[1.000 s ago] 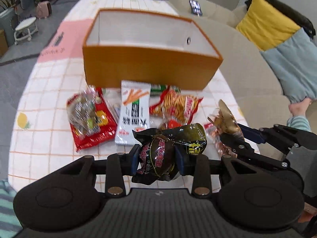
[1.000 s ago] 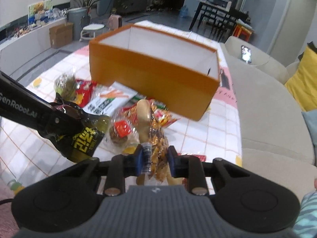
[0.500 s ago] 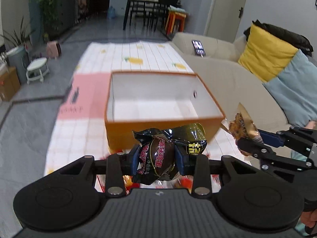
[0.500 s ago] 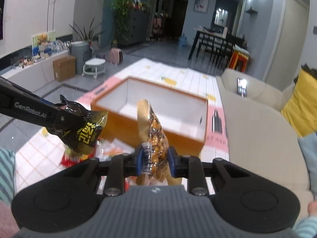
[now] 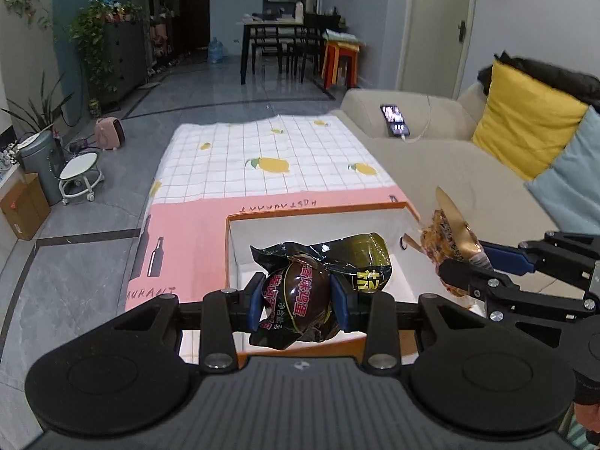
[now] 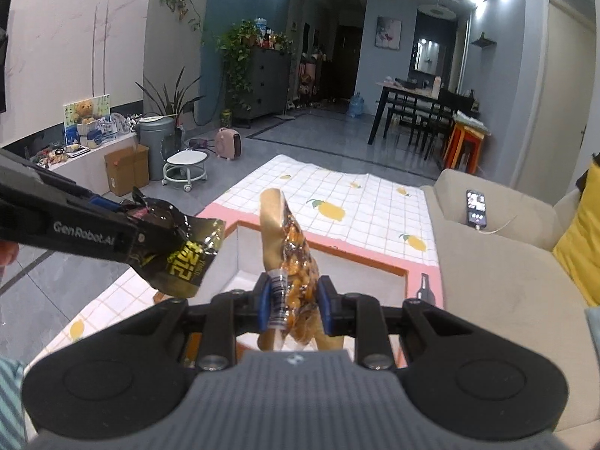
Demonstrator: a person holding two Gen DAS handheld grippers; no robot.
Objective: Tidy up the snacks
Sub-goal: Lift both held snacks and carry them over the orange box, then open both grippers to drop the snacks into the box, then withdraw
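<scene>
- Left gripper point(image 5: 296, 302): jaws clamped on a dark pack point(image 5: 300, 292), black-brown wrapper with pink print and a yellow-green flap to the right.
- The dark pack hangs over the near half of the box point(image 5: 240, 255), above its white floor, not touching it as far as can be seen.
- Box: orange rim, white inside, open top; sits on the pink end of the cloth point(image 5: 262, 165). Nothing visible on its floor in either view.
- Right gripper point(image 6: 294, 300): jaws clamped on a clear pack point(image 6: 296, 262) of golden-brown bits, held upright, its pale sealed end pointing up.
- In the left view the right gripper point(image 5: 465, 273) comes in from the right, and the clear pack point(image 5: 446, 236) is at the box's right wall, near the round hole in it; whether inside or just above the rim, cannot tell.
- In the right view the left gripper point(image 6: 150, 247) enters from the left, with the dark pack point(image 6: 183, 258) at the box's point(image 6: 360, 258) near-left corner.
- Cloth: white check with lemons on the far part, pink band with bottle prints nearer.
- Sofa point(image 5: 431, 157) runs along the right of the cloth; a lit phone point(image 5: 393, 120) lies on its far arm, a yellow cushion point(image 5: 525, 127) further right.
</scene>
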